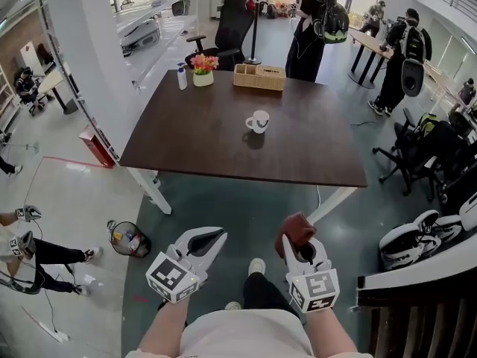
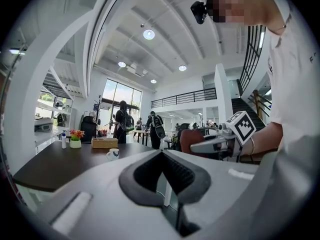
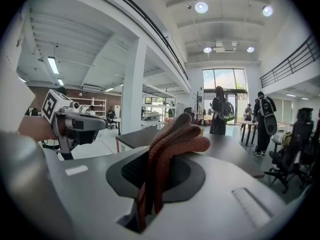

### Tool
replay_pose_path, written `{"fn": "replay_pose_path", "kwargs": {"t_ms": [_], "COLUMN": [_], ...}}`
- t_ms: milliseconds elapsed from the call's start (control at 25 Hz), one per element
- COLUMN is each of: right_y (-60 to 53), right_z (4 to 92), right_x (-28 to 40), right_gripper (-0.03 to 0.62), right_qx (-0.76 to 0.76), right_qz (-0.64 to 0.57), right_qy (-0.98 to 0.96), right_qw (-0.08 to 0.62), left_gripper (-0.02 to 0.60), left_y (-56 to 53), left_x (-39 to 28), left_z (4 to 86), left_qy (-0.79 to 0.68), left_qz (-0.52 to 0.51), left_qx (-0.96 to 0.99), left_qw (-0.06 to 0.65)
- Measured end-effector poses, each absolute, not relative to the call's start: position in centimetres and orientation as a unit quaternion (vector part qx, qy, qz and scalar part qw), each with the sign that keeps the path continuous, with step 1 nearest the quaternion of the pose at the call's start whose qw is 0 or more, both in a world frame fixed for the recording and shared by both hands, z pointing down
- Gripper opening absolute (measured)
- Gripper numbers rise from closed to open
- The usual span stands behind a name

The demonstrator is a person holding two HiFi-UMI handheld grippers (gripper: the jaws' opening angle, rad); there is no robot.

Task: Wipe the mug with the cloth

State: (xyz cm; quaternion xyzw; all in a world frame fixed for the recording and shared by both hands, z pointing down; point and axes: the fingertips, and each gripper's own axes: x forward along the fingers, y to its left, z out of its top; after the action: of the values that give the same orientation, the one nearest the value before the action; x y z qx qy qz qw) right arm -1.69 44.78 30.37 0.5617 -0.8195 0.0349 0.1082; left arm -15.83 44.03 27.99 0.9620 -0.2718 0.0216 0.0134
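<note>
A white mug [image 1: 258, 121] stands upright near the middle of the dark brown table [image 1: 194, 148], well ahead of both grippers. It shows small in the left gripper view [image 2: 113, 154]. My right gripper [image 1: 296, 242] is held low, short of the table's near edge, shut on a folded reddish-brown cloth [image 1: 296, 228]. The cloth [image 3: 172, 144] sticks up from between the jaws. My left gripper [image 1: 219, 236] hangs beside it at the same height, shut, with nothing in it [image 2: 162, 154].
At the table's far edge stand a flower pot [image 1: 203, 69], a spray bottle [image 1: 182, 76] and a wooden box [image 1: 259, 77]. A black office chair [image 1: 227, 28] and standing people [image 1: 317, 21] are beyond. A waste bin [image 1: 130, 239] sits on the floor at left.
</note>
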Motion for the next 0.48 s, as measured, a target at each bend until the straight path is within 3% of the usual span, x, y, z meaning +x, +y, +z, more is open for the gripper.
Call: {"fn": "replay_pose_path", "kwargs": {"t_ms": [480], "right_y": [26.0], "right_z": [33.9], "right_x": [1.8], "right_gripper": [0.078], "right_qx": [0.539], "right_qz": [0.060], "right_qy": [-0.834], "right_qw": [0.106], "left_gripper": [0.000], "left_y": [27.0], "left_x": [-14.2], "left_z": [31.7], "left_qy": [-0.312], "left_qz": [0.056], "left_qx": [0.948], "left_qw": [0.033]}}
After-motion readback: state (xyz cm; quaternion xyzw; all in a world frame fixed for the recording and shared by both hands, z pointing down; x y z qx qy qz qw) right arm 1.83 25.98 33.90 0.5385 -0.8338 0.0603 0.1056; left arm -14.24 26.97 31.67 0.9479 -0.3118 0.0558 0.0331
